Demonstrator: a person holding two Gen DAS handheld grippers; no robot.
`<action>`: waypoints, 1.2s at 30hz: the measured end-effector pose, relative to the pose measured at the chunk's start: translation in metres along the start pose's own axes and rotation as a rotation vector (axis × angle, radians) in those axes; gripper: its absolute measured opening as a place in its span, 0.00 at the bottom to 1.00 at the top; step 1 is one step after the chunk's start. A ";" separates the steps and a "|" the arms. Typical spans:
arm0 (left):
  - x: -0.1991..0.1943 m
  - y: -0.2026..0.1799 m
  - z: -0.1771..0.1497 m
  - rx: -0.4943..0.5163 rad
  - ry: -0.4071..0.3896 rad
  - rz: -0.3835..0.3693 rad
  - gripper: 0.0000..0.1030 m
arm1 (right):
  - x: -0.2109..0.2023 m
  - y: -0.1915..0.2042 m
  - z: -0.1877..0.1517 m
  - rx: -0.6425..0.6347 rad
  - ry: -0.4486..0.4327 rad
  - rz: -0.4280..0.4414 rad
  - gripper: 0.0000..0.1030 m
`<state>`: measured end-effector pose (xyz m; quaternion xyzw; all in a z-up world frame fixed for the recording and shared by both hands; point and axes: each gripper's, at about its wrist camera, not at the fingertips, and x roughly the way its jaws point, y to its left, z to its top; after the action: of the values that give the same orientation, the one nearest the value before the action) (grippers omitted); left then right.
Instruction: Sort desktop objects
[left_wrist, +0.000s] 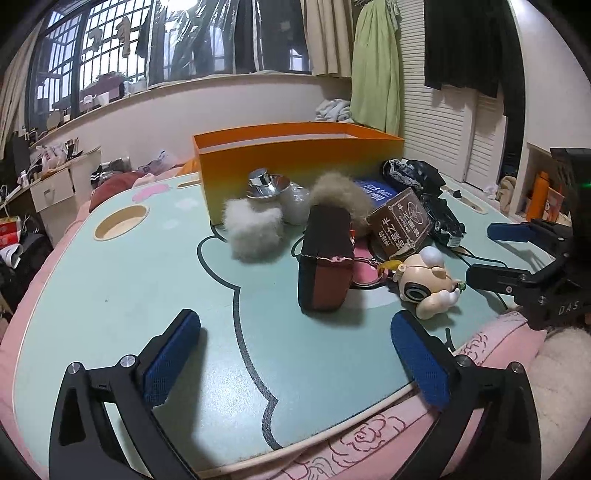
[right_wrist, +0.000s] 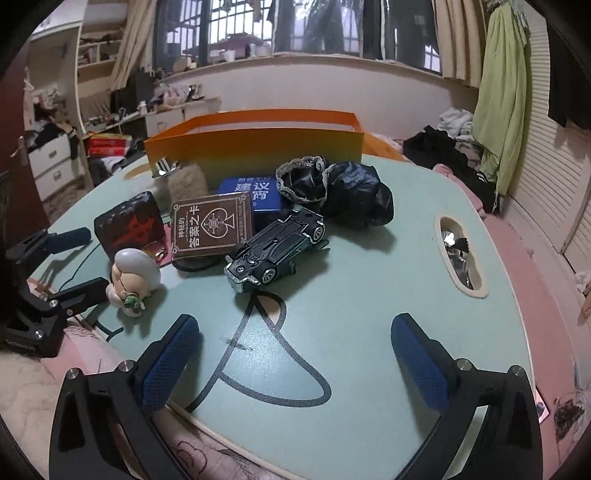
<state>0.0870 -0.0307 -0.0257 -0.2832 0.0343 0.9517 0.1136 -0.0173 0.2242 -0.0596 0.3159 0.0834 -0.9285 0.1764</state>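
Note:
An orange box (left_wrist: 295, 166) (right_wrist: 255, 144) stands open at the back of the pale green table (left_wrist: 129, 295) (right_wrist: 369, 295). In front of it lie a dark red block (left_wrist: 327, 254) (right_wrist: 129, 225), a white fur ball (left_wrist: 253, 230), a brown fur ball (left_wrist: 341, 192), a brown card box (left_wrist: 400, 221) (right_wrist: 212, 225), a blue card box (right_wrist: 251, 194), a toy figure (left_wrist: 428, 282) (right_wrist: 135, 273), an overturned black toy car (right_wrist: 275, 247) and a black bag (right_wrist: 358, 199). My left gripper (left_wrist: 295, 354) (right_wrist: 70, 258) is open and empty near the block. My right gripper (right_wrist: 295, 362) (left_wrist: 491, 253) is open and empty near the car.
A silver-capped bottle (left_wrist: 267, 184) stands by the box. A lace-trimmed black item (right_wrist: 303, 177) lies beside the bag. The table has a round cup hole (left_wrist: 120, 221) and a slot (right_wrist: 458, 254) with things in it. Pink bedding (left_wrist: 369, 443) surrounds the table.

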 end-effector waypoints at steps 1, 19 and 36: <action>0.000 0.000 0.000 0.001 0.000 -0.001 1.00 | -0.001 0.000 0.001 -0.001 -0.001 0.001 1.00; 0.000 0.000 0.001 0.000 -0.001 0.000 1.00 | -0.005 0.001 0.009 -0.023 -0.021 0.027 1.00; -0.012 0.005 0.012 -0.032 -0.074 -0.013 0.99 | -0.017 -0.009 0.016 0.056 -0.083 0.002 0.91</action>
<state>0.0892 -0.0368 -0.0086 -0.2498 0.0128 0.9612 0.1165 -0.0169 0.2327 -0.0365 0.2821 0.0496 -0.9426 0.1719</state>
